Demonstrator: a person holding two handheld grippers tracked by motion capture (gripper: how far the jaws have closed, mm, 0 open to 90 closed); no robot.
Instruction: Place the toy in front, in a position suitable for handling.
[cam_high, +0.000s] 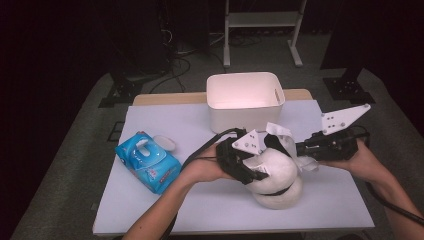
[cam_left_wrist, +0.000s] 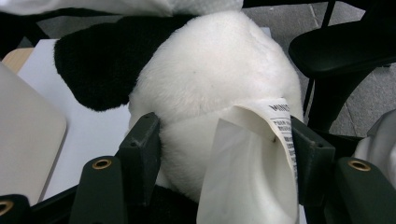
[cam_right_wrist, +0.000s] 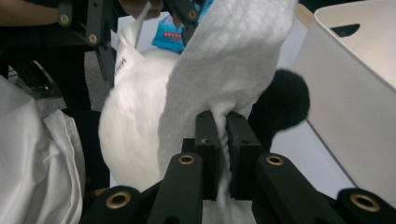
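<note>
White table (cam_high: 165, 200), dark room | left tool (cam_high: 250, 165) grips plush panda (cam_high: 275, 172) | right tool (cam_high: 300, 150) pinches wipe (cam_high: 285, 137)

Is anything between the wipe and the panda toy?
Nothing visible. The right gripper pinches the wipe, which hangs right against the panda toy. The left gripper holds the toy, its label by one jaw.

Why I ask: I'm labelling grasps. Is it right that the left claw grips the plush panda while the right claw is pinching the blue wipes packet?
Not quite. The right claw is pinching a white wipe, not the blue wipes packet, which lies on the table; the right gripper view shows it. The left claw does grip the plush panda.
</note>
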